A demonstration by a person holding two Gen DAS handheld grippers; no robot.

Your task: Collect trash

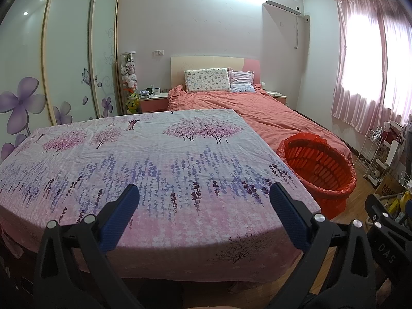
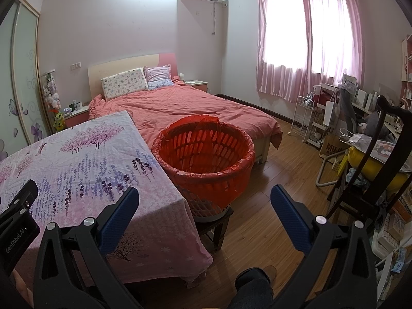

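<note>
Trash itself does not show anywhere on the floral tablecloth (image 1: pixel 154 159) in either view, though small scraps could be lost in the busy print; the one task thing in plain sight is the laundry basket lined with a red bag (image 2: pixel 203 149), standing on a low dark stool (image 2: pixel 216 224) just beside the table's right edge, with the bed (image 2: pixel 180 105) behind it. From the right gripper (image 2: pixel 204 198) the basket lies straight ahead and near; from the left gripper (image 1: pixel 204 195) it sits off to the right, past the table corner. So the right hand is the nearer one for any drop. Both grippers have their jaws spread wide and hold nothing
</note>
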